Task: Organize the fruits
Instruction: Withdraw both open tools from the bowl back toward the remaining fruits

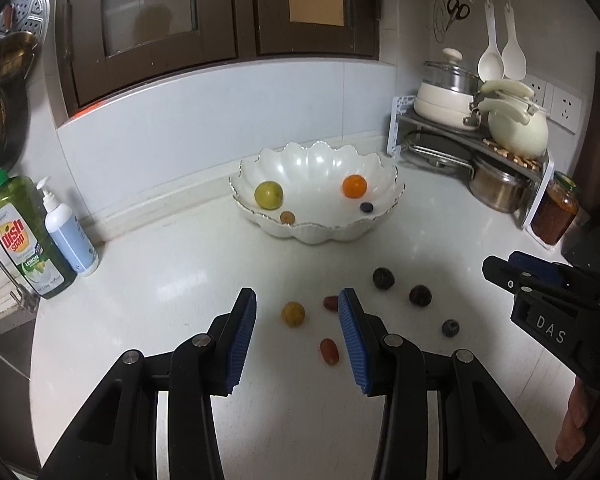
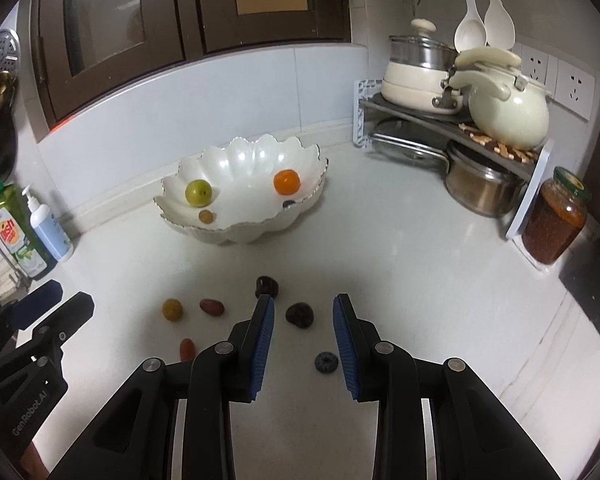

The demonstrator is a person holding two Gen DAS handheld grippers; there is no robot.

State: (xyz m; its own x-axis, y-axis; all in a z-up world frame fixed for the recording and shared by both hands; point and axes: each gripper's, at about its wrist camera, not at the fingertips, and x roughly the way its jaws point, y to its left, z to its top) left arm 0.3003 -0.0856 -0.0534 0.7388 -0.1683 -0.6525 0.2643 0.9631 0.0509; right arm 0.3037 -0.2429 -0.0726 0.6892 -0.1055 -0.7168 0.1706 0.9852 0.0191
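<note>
The left gripper (image 1: 297, 330) hangs over the front of the white worktop (image 1: 159, 300) with its blue pads spread and nothing pinched; a small yellow fruit (image 1: 292, 313) and a red grape tomato (image 1: 329, 351) lie on the surface in the gap between them, and a second reddish fruit (image 1: 331, 303) sits just beside the right pad. The right gripper (image 2: 304, 334) is likewise parted and empty, above a dark wrinkled fruit (image 2: 300, 314), with a blueberry (image 2: 326, 362) close to its right pad and another dark fruit (image 2: 267, 286) just past its left fingertip. All these loose fruits sit near the worktop's front edge, well apart from the scalloped white bowl (image 1: 340, 236) toward the back wall. In the bowl lie a green fruit (image 1: 268, 195), an orange one (image 1: 354, 186), a small brownish one (image 1: 287, 217) and a blueberry. Dish soap bottle (image 1: 23, 240) and a pump bottle (image 1: 69, 236) stand at the left edge; a jar (image 2: 554, 220) and a rack of pots (image 2: 480, 120) fill the back right corner.
</note>
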